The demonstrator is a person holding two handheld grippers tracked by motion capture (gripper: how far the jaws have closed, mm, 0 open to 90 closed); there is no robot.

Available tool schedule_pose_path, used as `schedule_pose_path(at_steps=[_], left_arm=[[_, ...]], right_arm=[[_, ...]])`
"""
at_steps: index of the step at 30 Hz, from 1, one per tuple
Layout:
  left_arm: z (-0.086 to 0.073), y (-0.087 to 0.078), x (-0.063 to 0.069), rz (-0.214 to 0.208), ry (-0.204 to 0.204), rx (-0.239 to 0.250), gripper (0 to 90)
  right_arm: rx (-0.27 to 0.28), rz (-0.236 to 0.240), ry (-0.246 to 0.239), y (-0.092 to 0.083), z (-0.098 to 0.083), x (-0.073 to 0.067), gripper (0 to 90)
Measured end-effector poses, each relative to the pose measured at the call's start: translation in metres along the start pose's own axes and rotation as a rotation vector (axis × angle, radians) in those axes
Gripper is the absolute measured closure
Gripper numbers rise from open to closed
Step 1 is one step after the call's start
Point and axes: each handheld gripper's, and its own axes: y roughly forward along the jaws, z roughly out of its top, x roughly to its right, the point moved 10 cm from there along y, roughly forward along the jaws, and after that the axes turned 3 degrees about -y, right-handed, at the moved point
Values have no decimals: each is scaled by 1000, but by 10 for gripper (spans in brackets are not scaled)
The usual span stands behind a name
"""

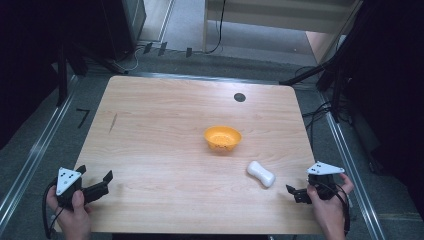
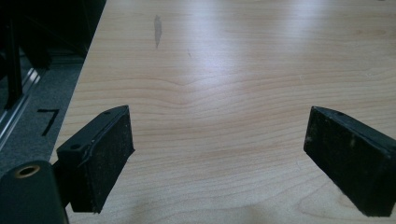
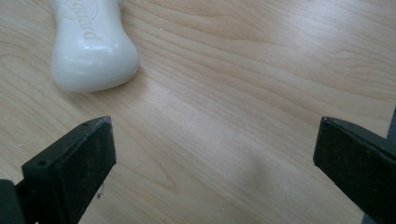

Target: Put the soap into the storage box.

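High view: the left gripper (image 1: 95, 186) rests at the table's (image 1: 165, 115) near-left corner, the right gripper (image 1: 298, 194) at its near-right edge, both parked wide and empty; the bowl (image 1: 222, 138) sits mid-table, the soap (image 1: 261, 173) between it and the right gripper. Left gripper view: jaws spread over bare wood. Right gripper view: jaws spread, soap just ahead, seemingly lined up for a reach.

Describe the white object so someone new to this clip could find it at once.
On the wooden table, look right of centre for the orange bowl. Just nearer the person and to its right lies the white soap bar, close to the right gripper. It is the one white, waisted, glossy thing there.
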Motion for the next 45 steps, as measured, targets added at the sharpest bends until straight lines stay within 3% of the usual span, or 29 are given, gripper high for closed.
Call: schedule_pose_path(at_steps=[7,11,19,32,45], left_arm=[[0,1,1,1,7,-2,87],[0,1,1,1,9,-2,87],[-1,1,1,1,12,-8,87],[-1,1,2,-1,17,-12,87],[-1,2,2,-5,17,-14,87]], right_arm=[[-70,16,-38,5,9,-1,0],[-96,35,-41,8,11,-3,0],[-203,87,-54,12,11,-8,0],[-318,125,-85,18,19,-18,0],[-372,185,-78,24,24,-33,4]])
